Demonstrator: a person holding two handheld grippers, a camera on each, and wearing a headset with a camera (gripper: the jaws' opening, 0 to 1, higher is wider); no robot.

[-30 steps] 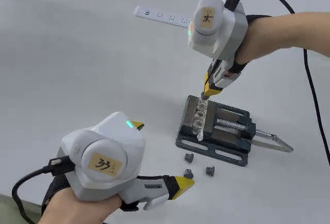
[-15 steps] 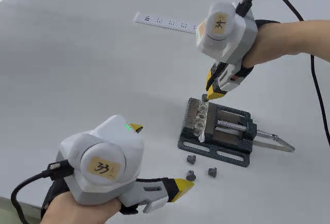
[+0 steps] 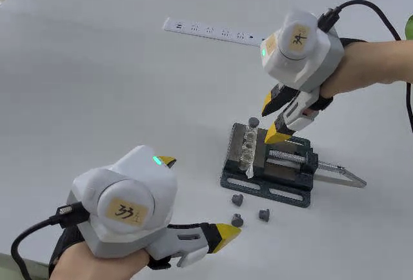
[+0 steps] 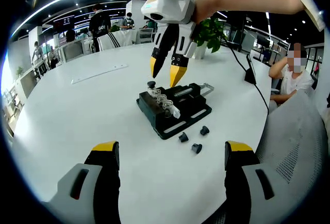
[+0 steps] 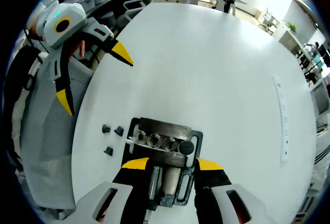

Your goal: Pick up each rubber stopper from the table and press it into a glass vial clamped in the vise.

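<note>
A black vise [image 3: 284, 180] clamps a row of glass vials [image 3: 248, 150]. One dark rubber stopper [image 3: 253, 122] sits in the farthest vial. My right gripper [image 3: 272, 120] hovers open just right of that stopper, holding nothing. Its own view looks down on the vise [image 5: 178, 190] and the seated stopper [image 5: 186, 147], between the jaws of my right gripper [image 5: 172, 163]. Three loose stoppers [image 3: 237, 199] lie in front of the vise. My left gripper [image 3: 197, 197] is open at the near left. My left gripper [image 4: 171, 149] faces the vise [image 4: 191, 115] and the loose stoppers [image 4: 196, 148].
A white power strip [image 3: 213, 30] lies at the far side of the white table [image 3: 97, 86]. The vise handle [image 3: 339, 175] sticks out to the right. Cables trail from both grippers. People sit at the table's far edge in the left gripper view.
My right gripper has opened, let go of the stopper in the farthest vial, and lifted up and to the right. The left gripper has hardly moved.
</note>
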